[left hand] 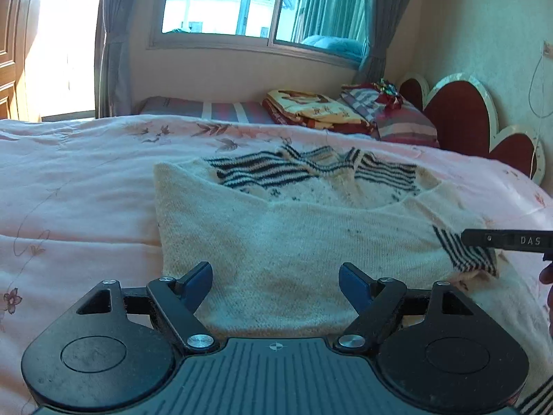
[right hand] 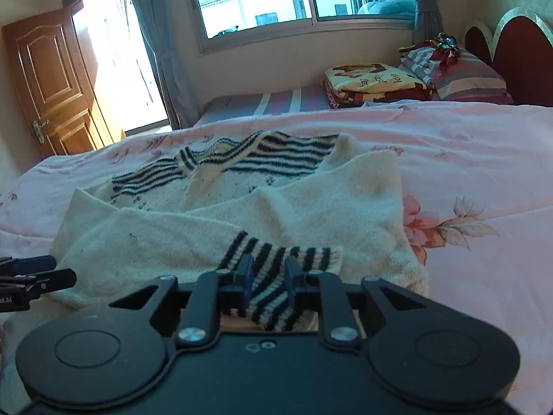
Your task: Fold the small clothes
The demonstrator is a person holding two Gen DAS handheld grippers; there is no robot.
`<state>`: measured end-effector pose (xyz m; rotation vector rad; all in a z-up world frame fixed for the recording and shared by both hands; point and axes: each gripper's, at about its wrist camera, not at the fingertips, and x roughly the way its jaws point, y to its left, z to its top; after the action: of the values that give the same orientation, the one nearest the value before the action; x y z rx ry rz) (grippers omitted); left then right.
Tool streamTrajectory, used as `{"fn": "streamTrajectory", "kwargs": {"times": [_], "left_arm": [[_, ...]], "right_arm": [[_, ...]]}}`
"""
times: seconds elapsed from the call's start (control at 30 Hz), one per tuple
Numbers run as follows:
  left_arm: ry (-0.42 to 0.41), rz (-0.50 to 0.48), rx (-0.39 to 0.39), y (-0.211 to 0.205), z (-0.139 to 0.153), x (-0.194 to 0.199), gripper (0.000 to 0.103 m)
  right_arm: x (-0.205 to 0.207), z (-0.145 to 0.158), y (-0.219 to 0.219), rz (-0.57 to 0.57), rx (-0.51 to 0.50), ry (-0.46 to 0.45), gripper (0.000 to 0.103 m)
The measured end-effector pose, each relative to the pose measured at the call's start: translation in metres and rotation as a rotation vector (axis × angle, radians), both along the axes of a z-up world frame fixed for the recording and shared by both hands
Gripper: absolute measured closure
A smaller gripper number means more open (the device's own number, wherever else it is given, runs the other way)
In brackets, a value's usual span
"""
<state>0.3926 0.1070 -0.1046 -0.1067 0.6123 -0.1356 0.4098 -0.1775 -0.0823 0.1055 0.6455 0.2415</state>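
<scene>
A small cream knitted sweater (left hand: 276,242) with black-and-white striped collar and cuffs lies on the pink bedspread (left hand: 76,180), its sleeves folded across the body. My left gripper (left hand: 275,275) is open and empty, over the sweater's near hem. My right gripper (right hand: 268,269) has its jaws narrowed around the striped cuff (right hand: 276,259) of the sleeve lying on the sweater (right hand: 207,228). In the left wrist view the right gripper (left hand: 508,240) comes in from the right at that cuff (left hand: 463,252). The left gripper (right hand: 34,273) shows at the left edge of the right wrist view.
Folded blankets (left hand: 321,110) and striped pillows (left hand: 401,121) lie at the far side by the red heart-shaped headboard (left hand: 463,110). A window (left hand: 262,3) with curtains is behind. A wooden door (right hand: 52,79) stands open at the left.
</scene>
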Motion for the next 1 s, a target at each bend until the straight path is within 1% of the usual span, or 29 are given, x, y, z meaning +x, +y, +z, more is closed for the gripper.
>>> {"fn": "streamTrajectory", "kwargs": {"times": [0.13, 0.2, 0.3, 0.33, 0.43, 0.53, 0.57, 0.6, 0.63, 0.7, 0.77, 0.83, 0.93, 0.97, 1.0], "left_arm": [[-0.044, 0.014, 0.03, 0.004, 0.012, 0.02, 0.023], [-0.051, 0.012, 0.038, 0.006, 0.016, 0.037, 0.023], [-0.054, 0.024, 0.08, 0.008, 0.018, 0.067, 0.023], [-0.052, 0.025, 0.074, 0.011, 0.018, 0.077, 0.023], [-0.017, 0.018, 0.079, 0.015, 0.01, 0.101, 0.023], [0.039, 0.013, 0.078, 0.019, -0.005, 0.115, 0.023], [0.059, 0.025, 0.089, 0.02, -0.011, 0.116, 0.023], [0.068, 0.031, 0.106, 0.021, -0.017, 0.116, 0.023], [0.061, 0.028, 0.114, 0.021, -0.019, 0.113, 0.023], [0.051, 0.027, 0.137, 0.018, -0.022, 0.109, 0.023], [0.05, 0.024, 0.145, 0.017, -0.022, 0.11, 0.019], [0.049, 0.027, 0.132, 0.019, -0.021, 0.11, 0.018], [0.057, 0.033, 0.144, 0.019, -0.017, 0.11, 0.018], [0.053, 0.037, 0.141, 0.018, -0.012, 0.106, 0.018], [0.039, 0.038, 0.13, 0.018, -0.007, 0.101, 0.018]], "right_arm": [[0.013, 0.005, -0.001, -0.017, 0.027, -0.019, 0.081], [0.021, 0.008, 0.003, -0.022, 0.023, -0.023, 0.081], [0.036, 0.009, 0.006, -0.042, -0.001, -0.03, 0.081], [0.043, 0.008, 0.005, -0.058, -0.003, -0.028, 0.081], [0.06, 0.004, 0.0, -0.072, 0.013, 0.001, 0.081], [0.073, -0.004, 0.001, -0.057, -0.008, 0.023, 0.081], [0.075, -0.007, 0.001, -0.06, -0.022, 0.028, 0.081], [0.076, -0.011, 0.0, -0.068, -0.039, 0.037, 0.084], [0.077, -0.013, -0.003, -0.072, -0.035, 0.037, 0.088], [0.076, -0.015, -0.007, -0.07, -0.012, 0.033, 0.089], [0.075, -0.016, -0.007, -0.063, -0.01, 0.028, 0.089], [0.076, -0.016, -0.006, -0.049, -0.006, 0.029, 0.084], [0.076, -0.011, -0.008, -0.041, -0.007, 0.038, 0.084], [0.074, -0.007, -0.009, -0.044, -0.004, 0.032, 0.083], [0.07, -0.003, -0.01, -0.049, -0.003, 0.018, 0.077]]}}
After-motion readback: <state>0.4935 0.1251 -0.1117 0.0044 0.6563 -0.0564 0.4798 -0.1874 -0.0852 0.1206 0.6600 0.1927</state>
